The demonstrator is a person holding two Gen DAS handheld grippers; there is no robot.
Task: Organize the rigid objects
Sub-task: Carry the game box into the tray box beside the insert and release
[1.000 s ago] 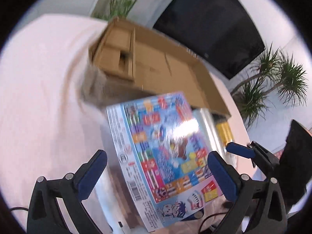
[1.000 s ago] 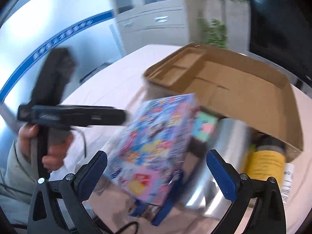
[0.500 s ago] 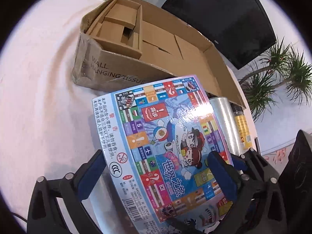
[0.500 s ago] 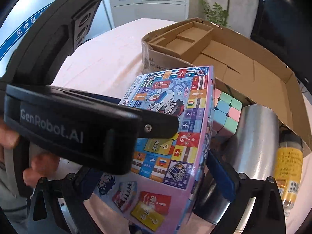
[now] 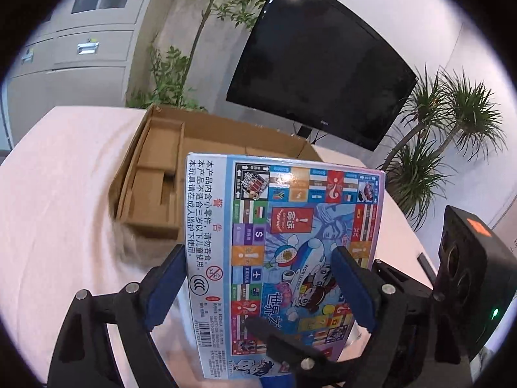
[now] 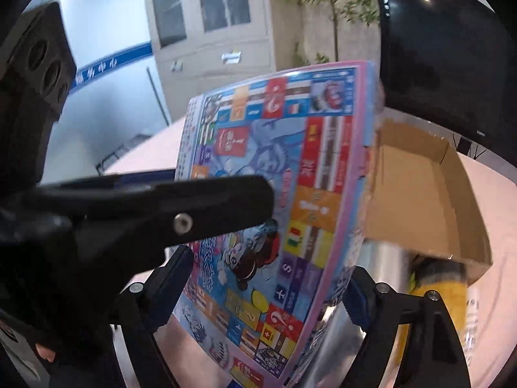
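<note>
Both tools grip a colourful game box (image 5: 284, 258) at frame centre, raised above the surface: left tool (image 5: 258, 278) across its width, right tool (image 6: 268, 287) likewise. The cardboard carton (image 5: 168, 174) behind appears empty; packing apparently barely begun.

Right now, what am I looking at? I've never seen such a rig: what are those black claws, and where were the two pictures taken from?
There is no robot. A person holds a two-finger gripper in each hand, each with a fisheye camera looking along its blue-padded fingers. One picture comes from the left gripper, the other from the right gripper. Both are at a colourful board game box above a pink-clothed table. The right gripper seems to pinch it; the left's grip is unclear. Behind is an open cardboard box, with a shiny film roll and a yellow bottle beside it.
</note>
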